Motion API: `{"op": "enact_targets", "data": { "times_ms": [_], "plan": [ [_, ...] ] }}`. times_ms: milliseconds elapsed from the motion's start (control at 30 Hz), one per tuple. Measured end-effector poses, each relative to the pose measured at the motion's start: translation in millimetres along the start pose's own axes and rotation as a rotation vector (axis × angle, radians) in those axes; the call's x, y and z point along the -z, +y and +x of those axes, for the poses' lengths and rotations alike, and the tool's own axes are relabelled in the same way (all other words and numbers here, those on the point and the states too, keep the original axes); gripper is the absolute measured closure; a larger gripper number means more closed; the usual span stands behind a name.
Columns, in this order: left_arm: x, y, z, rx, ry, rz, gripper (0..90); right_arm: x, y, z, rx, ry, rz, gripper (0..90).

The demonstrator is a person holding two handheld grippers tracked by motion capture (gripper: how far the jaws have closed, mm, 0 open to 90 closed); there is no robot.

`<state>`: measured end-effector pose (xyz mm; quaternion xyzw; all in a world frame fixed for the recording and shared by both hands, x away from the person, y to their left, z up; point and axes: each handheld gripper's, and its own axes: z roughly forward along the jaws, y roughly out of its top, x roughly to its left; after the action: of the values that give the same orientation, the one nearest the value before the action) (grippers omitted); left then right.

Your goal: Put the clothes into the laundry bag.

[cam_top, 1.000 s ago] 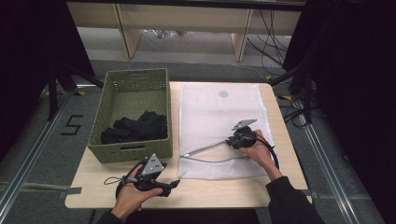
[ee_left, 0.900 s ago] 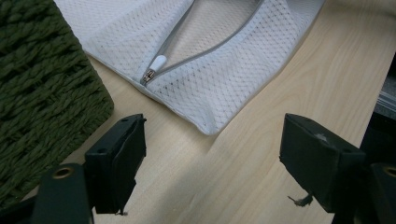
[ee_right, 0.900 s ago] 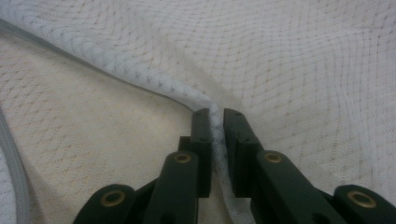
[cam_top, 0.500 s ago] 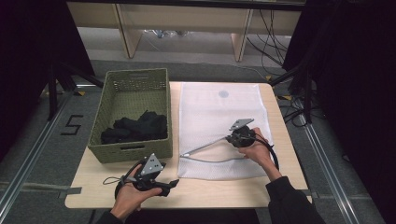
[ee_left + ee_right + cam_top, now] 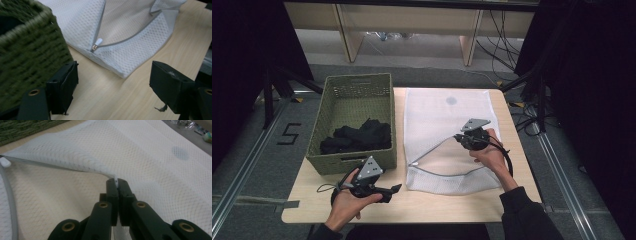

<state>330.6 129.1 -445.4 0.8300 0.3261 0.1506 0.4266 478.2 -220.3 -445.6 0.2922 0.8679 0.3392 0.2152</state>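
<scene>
A white mesh laundry bag point(image 5: 447, 117) lies flat on the wooden table point(image 5: 452, 205), its zipper opening facing the near side. My right gripper point(image 5: 458, 138) is shut on the upper edge of that opening and holds it lifted off the lower layer. In the right gripper view its jaws point(image 5: 116, 182) pinch the mesh hem. The white zipper pull point(image 5: 97, 44) rests at the opening's left end. My left gripper point(image 5: 395, 189) stands open over bare table near the front edge, beside the basket's near corner, with nothing between its jaws point(image 5: 113, 71).
A green woven basket point(image 5: 332, 165) stands left of the bag with black clothes point(image 5: 359, 136) piled at its near end. A dark round mark point(image 5: 451, 100) shows on the far part of the bag. Bare table lies along the front edge.
My right gripper has risen with the bag's upper edge, so the opening gapes wider. My left gripper has lifted a little off the table.
</scene>
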Motion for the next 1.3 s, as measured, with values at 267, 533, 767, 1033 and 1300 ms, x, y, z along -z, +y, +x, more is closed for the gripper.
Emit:
{"op": "enact_targets", "data": {
  "times_ms": [267, 533, 767, 1033, 1300],
  "plan": [
    [7.0, 14.2, 9.3, 0.008, -0.002, 0.007, 22.8, 7.3, 10.4, -5.0, 0.017, -0.015, -0.041, 89.8],
    [22.6, 38.4, 26.9, -0.001, 0.030, -0.002, 23.0, 14.9, 16.3, -8.7, 0.014, -0.030, -0.074, 89.9],
    [29.6, 60.0, 56.7, -0.001, 0.068, 0.013, 23.0, 15.7, 19.9, -7.3, 0.018, -0.034, -0.082, 89.9],
    [29.1, 73.0, 106.4, 0.029, 0.108, 0.112, 23.2, 16.4, 26.3, -14.0, 0.036, -0.030, -0.088, 89.9],
    [5.1, 68.7, 141.8, 0.079, 0.135, 0.174, 22.7, 14.2, 28.6, -14.3, 0.039, -0.029, -0.084, 89.9]
  ]
}}
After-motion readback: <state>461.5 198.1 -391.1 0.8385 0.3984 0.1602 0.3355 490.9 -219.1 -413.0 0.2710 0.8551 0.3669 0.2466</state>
